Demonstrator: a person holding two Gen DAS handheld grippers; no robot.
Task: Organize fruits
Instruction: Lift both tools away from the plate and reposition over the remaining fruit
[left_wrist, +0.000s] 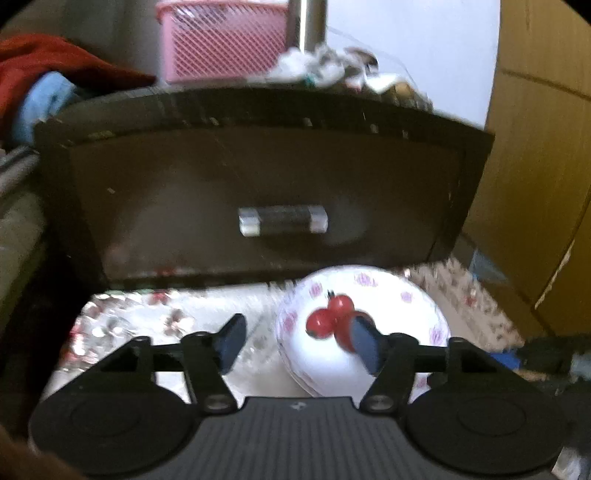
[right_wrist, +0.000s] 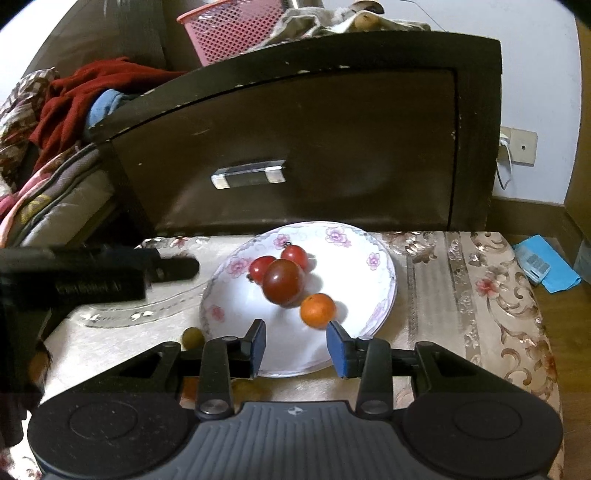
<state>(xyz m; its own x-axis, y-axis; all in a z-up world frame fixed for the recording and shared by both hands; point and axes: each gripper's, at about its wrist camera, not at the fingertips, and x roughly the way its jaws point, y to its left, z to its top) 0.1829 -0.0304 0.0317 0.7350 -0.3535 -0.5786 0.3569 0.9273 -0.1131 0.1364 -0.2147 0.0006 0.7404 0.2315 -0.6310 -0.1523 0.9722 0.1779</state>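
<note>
Fingers (right_wrist: 258, 345) of the right gripper (right_wrist: 297, 347) are standing wide apart and gripping nothing, hovering over the near rim of the flowered plate (right_wrist: 373, 236), with the orange fruit (right_wrist: 317, 310) lying just ahead of the right-hand pad. Three red tomatoes (right_wrist: 282, 282) are sitting farther ahead, mid-plate. The left gripper (left_wrist: 299, 341) is also gaping, empty, its right-hand finger overlapping a tomato (left_wrist: 321, 322) in the blurred view.

Both tools gape wide, left tool (left_wrist: 297, 341) and right tool (right_wrist: 296, 345), gripping nothing.
</note>
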